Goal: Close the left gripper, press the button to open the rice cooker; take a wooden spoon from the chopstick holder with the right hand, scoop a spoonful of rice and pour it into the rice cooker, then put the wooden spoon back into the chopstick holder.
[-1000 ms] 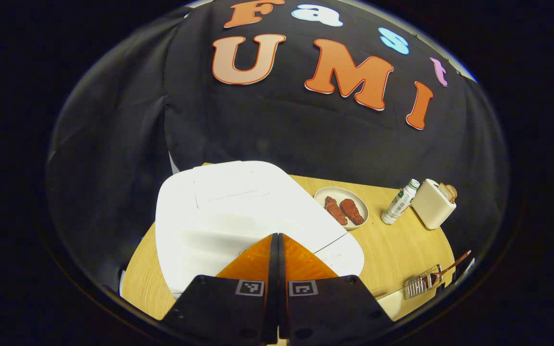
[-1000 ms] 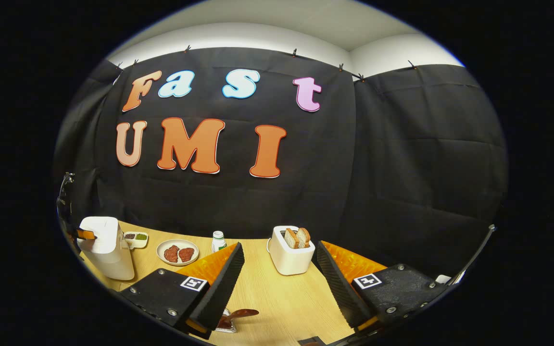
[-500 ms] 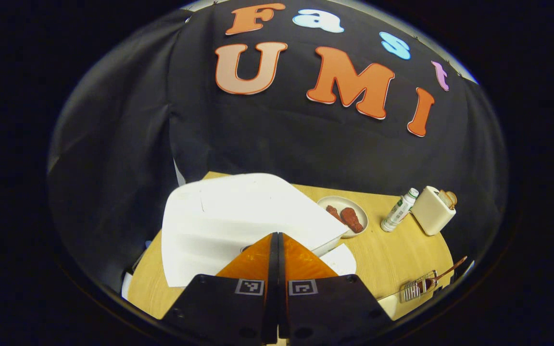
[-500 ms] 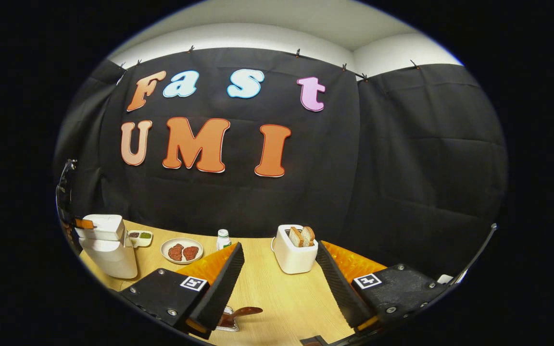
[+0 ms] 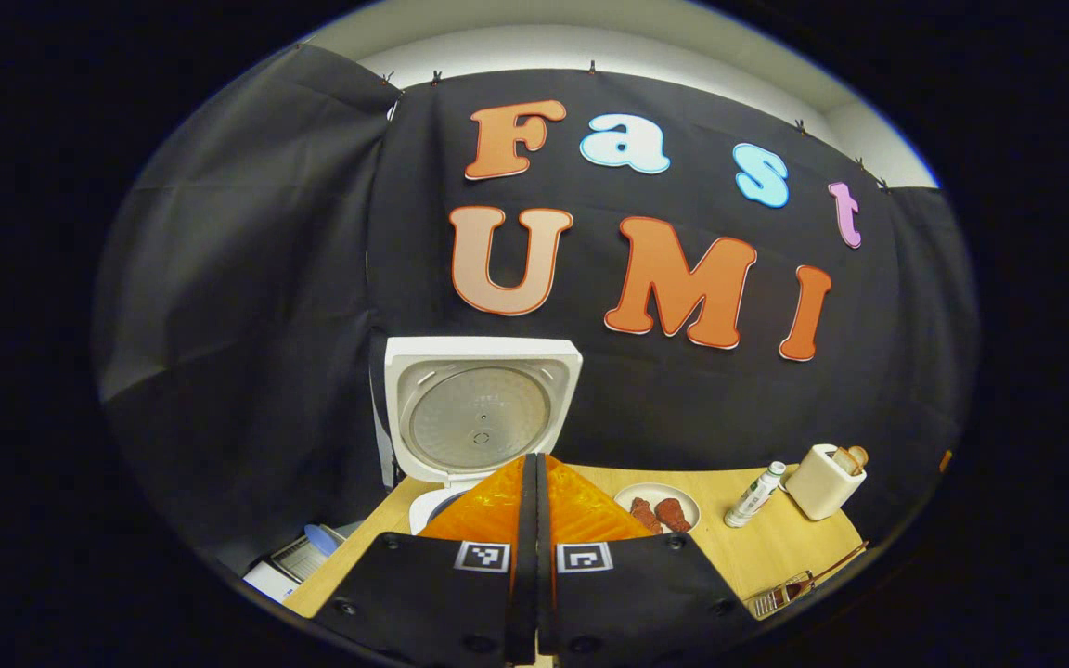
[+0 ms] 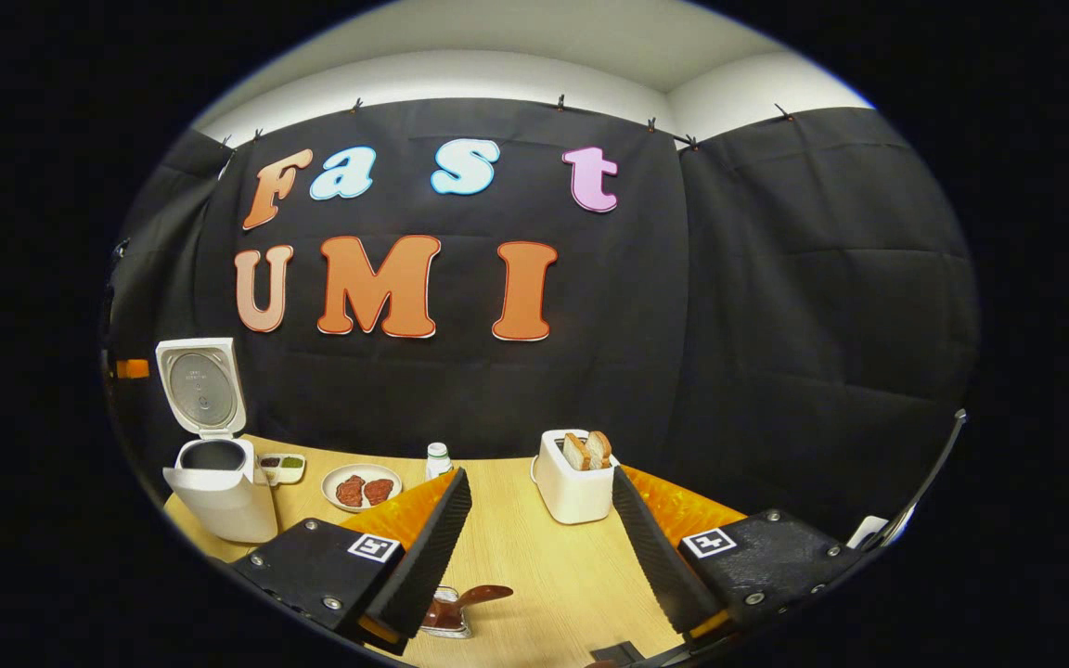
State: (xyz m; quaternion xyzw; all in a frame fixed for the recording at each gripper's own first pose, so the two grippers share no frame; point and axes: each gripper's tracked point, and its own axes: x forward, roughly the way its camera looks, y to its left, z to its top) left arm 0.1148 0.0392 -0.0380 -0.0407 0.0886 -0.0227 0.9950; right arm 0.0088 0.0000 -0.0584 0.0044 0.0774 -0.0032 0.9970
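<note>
We had the left gripper (image 5: 534,464) pinched fully closed at bottom centre and the right gripper (image 6: 534,520) wide and empty when the rice cooker (image 6: 219,492) lid (image 5: 481,413) sprang from flat to upright, so opening was done, wooden spoon (image 6: 474,594) next, on the wooden table (image 6: 534,566) under a black cloth wall.

Left gripper view: close behind the rice cooker (image 5: 482,417), facing the booth wall, table stretching rightward. Right gripper view: farther back over the table (image 6: 534,566), facing the same wall. Shared: rice cooker (image 6: 210,436), plate (image 5: 657,507), bottle (image 6: 439,460), toaster (image 6: 574,476).
</note>
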